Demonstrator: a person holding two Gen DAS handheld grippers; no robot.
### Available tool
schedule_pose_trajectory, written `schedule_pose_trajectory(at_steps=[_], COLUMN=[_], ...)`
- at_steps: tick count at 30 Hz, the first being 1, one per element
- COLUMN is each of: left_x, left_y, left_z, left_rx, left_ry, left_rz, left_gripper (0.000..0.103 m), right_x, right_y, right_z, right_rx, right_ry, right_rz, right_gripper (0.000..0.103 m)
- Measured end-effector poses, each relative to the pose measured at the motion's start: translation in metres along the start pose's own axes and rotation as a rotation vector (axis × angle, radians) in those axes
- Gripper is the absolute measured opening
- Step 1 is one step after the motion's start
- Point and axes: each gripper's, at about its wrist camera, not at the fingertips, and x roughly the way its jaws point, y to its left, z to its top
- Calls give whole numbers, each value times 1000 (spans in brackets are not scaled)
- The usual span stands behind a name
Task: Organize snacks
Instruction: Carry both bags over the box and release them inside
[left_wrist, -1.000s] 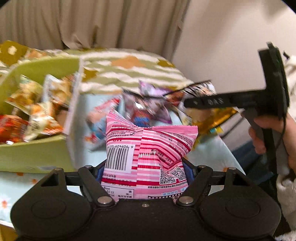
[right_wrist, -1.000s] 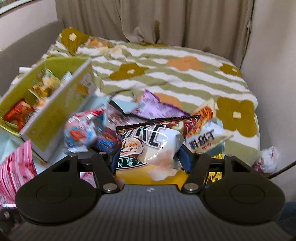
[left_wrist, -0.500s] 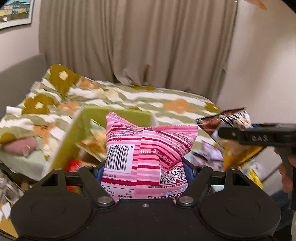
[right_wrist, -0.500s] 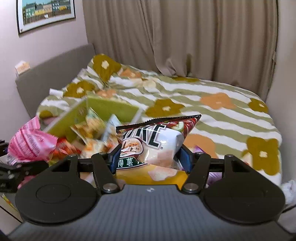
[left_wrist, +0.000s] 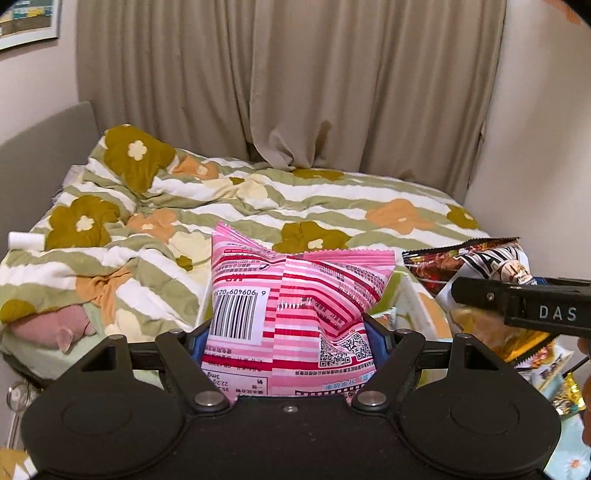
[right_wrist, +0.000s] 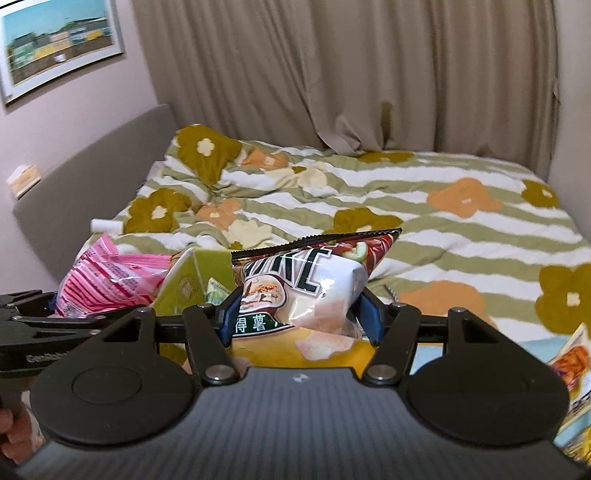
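Note:
My left gripper (left_wrist: 288, 332) is shut on a pink striped snack bag (left_wrist: 295, 306), held upright in the air; the bag also shows at the left of the right wrist view (right_wrist: 107, 280). My right gripper (right_wrist: 299, 314) is shut on a white and yellow chip bag (right_wrist: 306, 291), which also shows at the right of the left wrist view (left_wrist: 476, 266). A green box (right_wrist: 192, 280) with snack packets in it sits just below and between the two bags; only its rim shows.
A bed with a green-striped flowered quilt (left_wrist: 295, 206) fills the background, with beige curtains (left_wrist: 295, 92) behind. A pink plush toy (left_wrist: 55, 328) lies at the left. Loose snack packets (left_wrist: 554, 373) lie at the lower right, and one more shows in the right wrist view (right_wrist: 572, 365).
Both grippers have lifted and tilted up with their bags. The green box and the snack pile have dropped almost out of view, and the bed and curtains now fill both views.

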Motion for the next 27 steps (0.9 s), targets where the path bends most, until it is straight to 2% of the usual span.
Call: schedule_pose_trajectory(at_steps=[4, 7, 12, 16, 27], left_x=[38, 54, 58, 51, 17], left_y=[8, 11, 20, 28, 37], left_z=[5, 2, -10, -20, -24], left_rx=[40, 67, 87, 62, -7], left_ry=[42, 49, 79, 87, 75], left_rz=[-32, -6, -26, -32, 25], left_gripper=[83, 103, 103, 103, 103], right_x=[29, 44, 60, 62, 70], right_y=[3, 4, 0, 1, 18], right_z=[0, -5, -13, -17, -2], right_rx=[66, 106, 131, 132, 70], right_ry=[31, 50, 79, 84, 69], right_rz=[-40, -66, -96, -100, -10], right_gripper=[78, 78, 78, 78, 80])
